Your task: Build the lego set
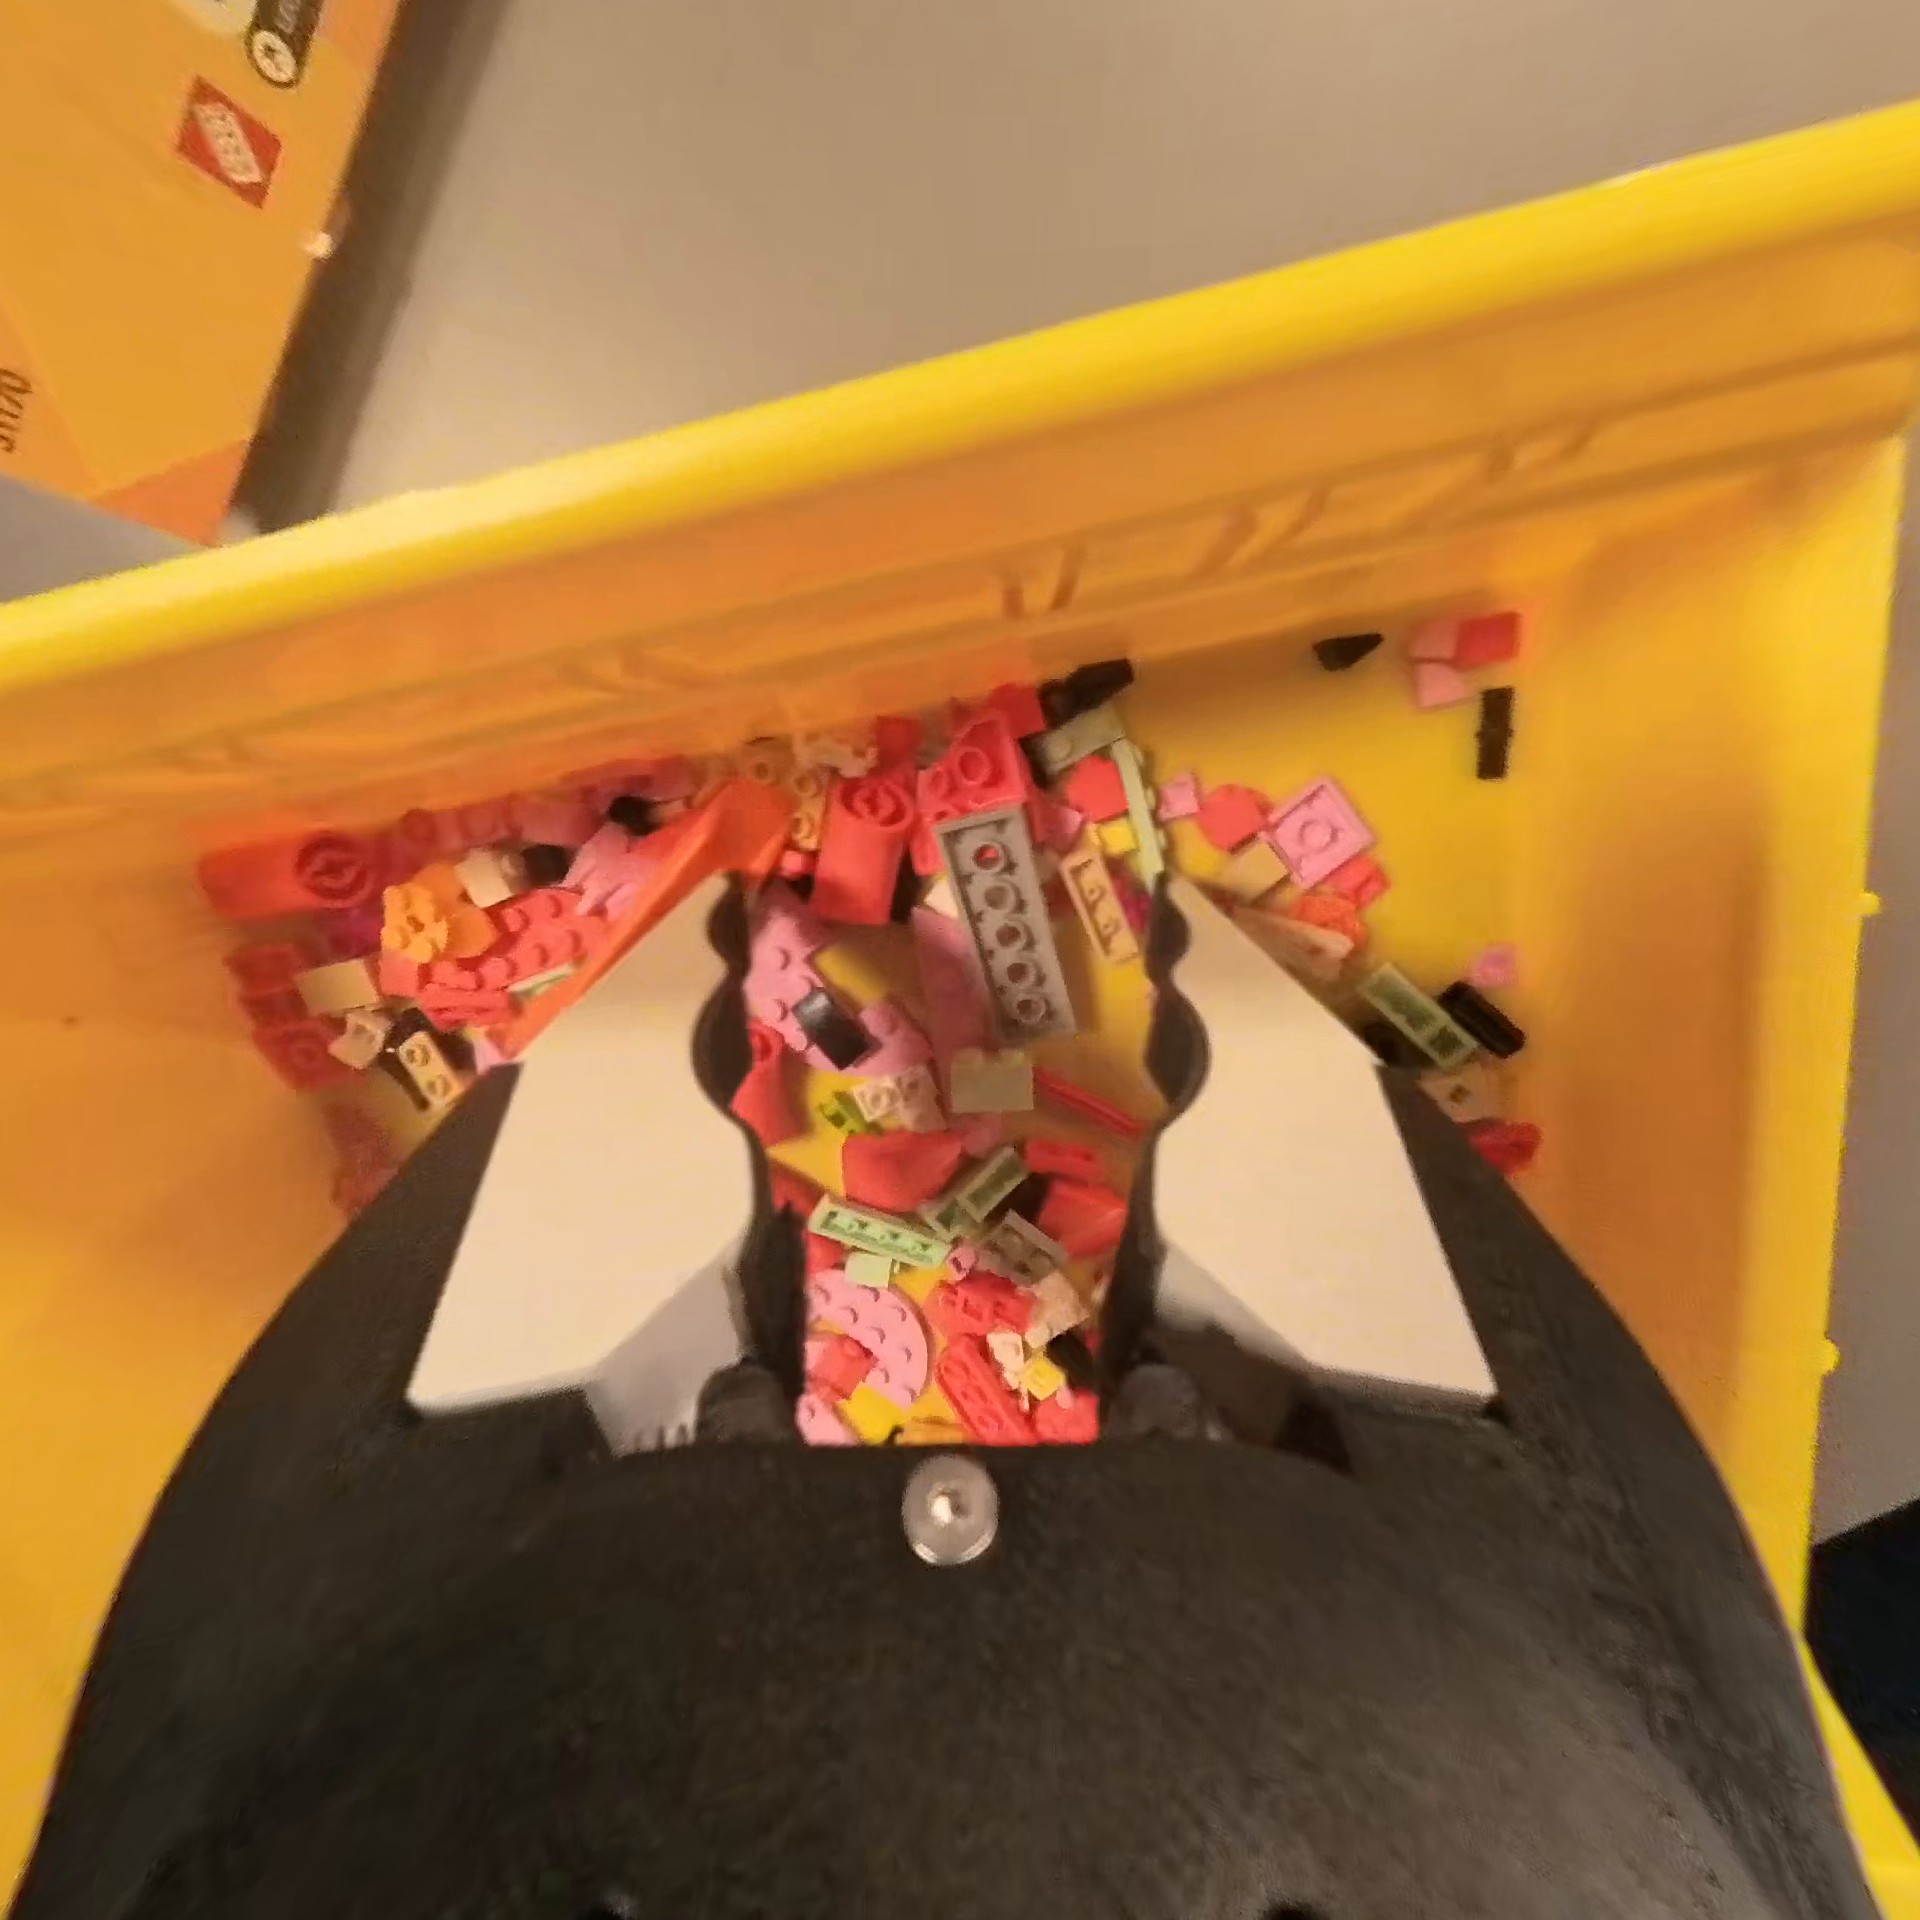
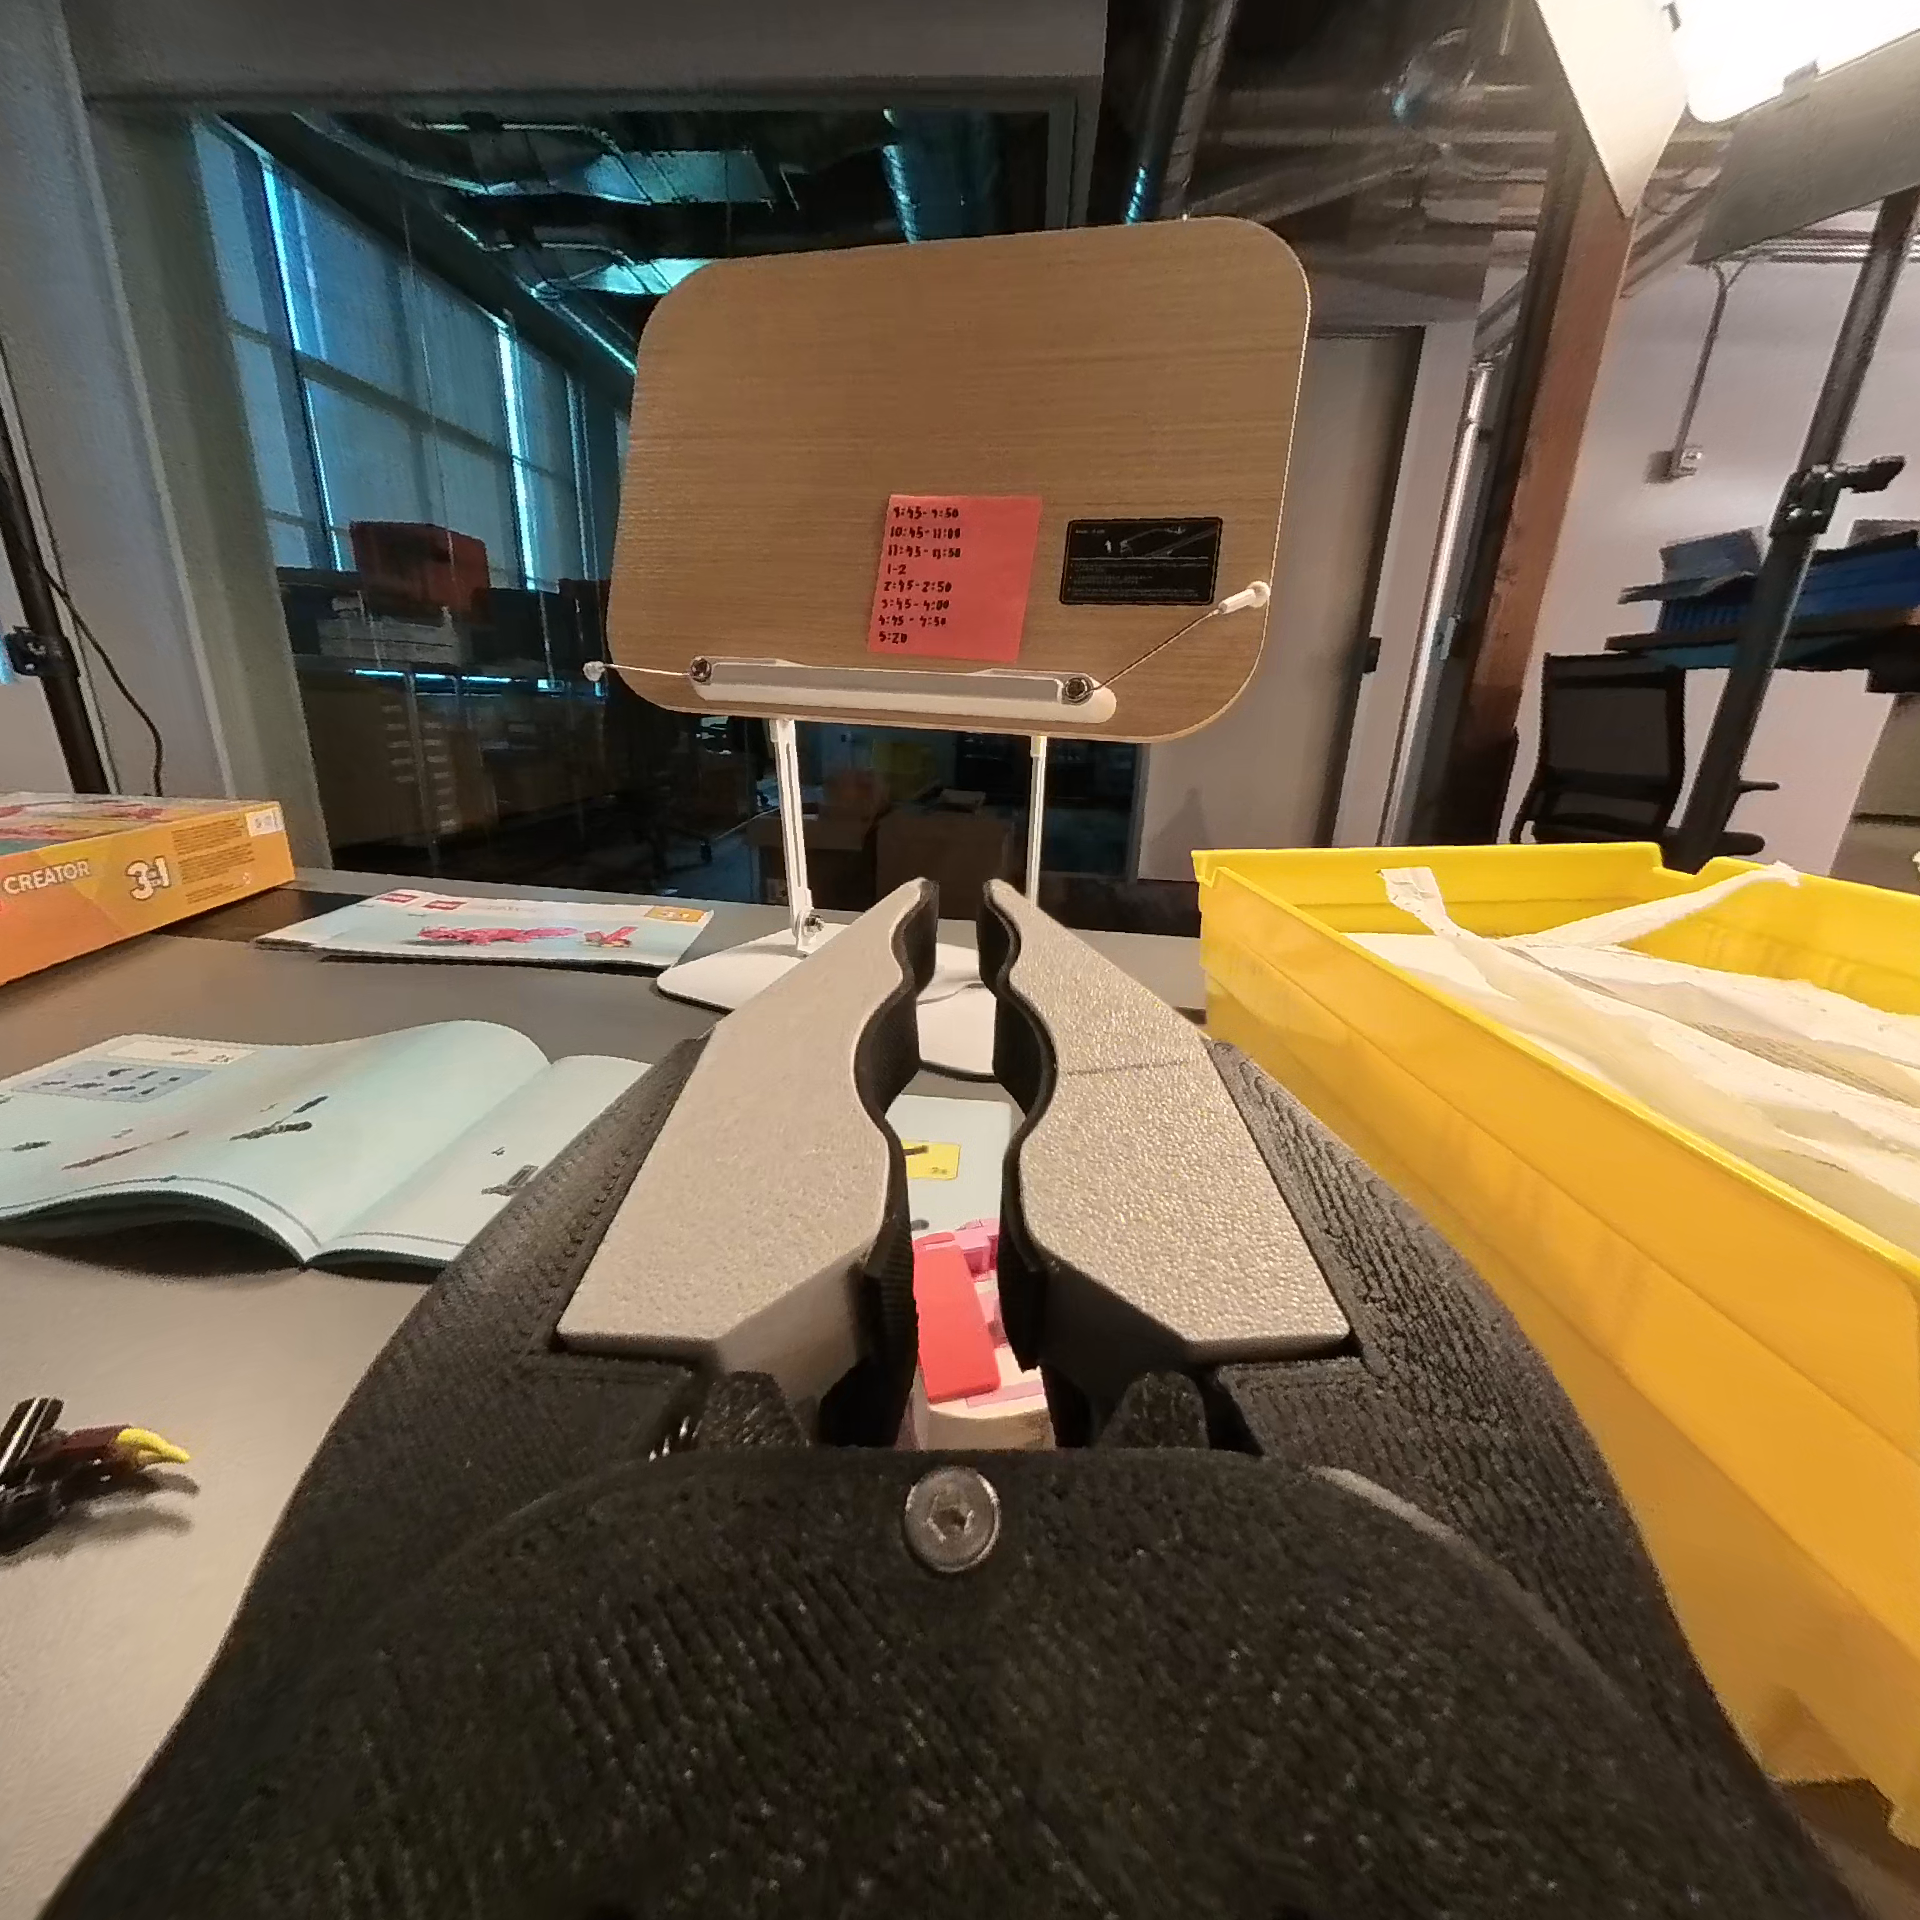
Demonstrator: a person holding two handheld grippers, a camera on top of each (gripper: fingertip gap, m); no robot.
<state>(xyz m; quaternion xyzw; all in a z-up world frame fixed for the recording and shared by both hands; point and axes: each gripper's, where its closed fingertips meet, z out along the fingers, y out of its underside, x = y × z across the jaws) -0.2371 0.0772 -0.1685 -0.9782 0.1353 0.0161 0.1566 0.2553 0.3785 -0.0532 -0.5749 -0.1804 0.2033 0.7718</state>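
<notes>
Grey tabletop [image 1: 831, 260] frames my left gripper [image 1: 945, 904], jaws parted over blurred plastic bricks [image 1: 997, 935] in a yellow bin [image 1: 935, 499], gripping nothing. My right gripper [image 2: 958, 914] is nearly closed (pink-and-red brick piece [image 2: 956, 1320] half-hidden between the fingers; contact unclear).

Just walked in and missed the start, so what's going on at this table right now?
A person holds two grippers. The left gripper, jaws apart, reaches into a yellow bin over a pile of loose toy bricks, gripping none. The right gripper hovers nearly closed above the table, with a pink brick piece below its fingers.
</notes>
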